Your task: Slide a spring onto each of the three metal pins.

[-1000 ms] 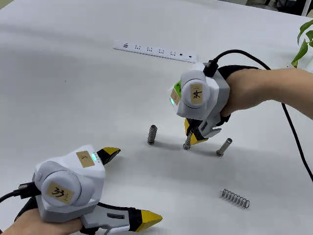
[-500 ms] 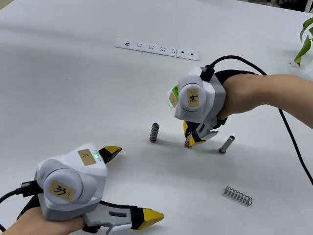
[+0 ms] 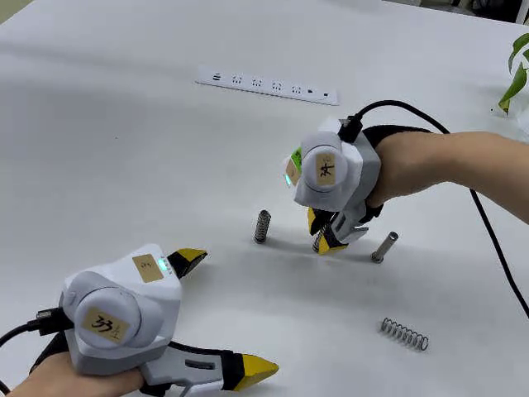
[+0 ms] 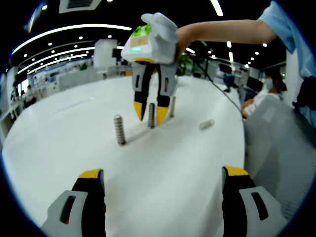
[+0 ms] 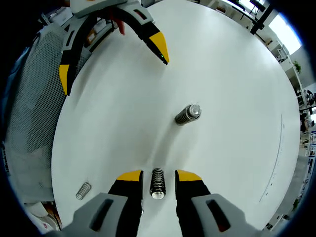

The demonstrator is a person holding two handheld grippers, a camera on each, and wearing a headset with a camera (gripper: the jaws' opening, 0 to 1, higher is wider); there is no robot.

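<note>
Springs and pins, tabletop [image 3: 124, 165].
We record right gripper [image 5: 158, 177] jaws narrow astride the middle pin's spring [image 5: 157, 183], gaps both sides; left gripper [image 4: 163, 173] jaws wide; left pin [image 3: 262, 226] sprung; right pin [image 3: 384, 246] bare; spare spring [image 3: 404, 333] loose.

Handheld rig: two matching grippers.
Left gripper [image 3: 223, 313] and right gripper [image 3: 321, 241]: white rounded housings, tan handwritten labels [image 3: 104, 325], green lights, black jaws tipped yellow. Black cable [image 3: 355, 126], black hand strap [image 3: 393, 132], light-blue sleeve [image 4: 281, 24].
</note>
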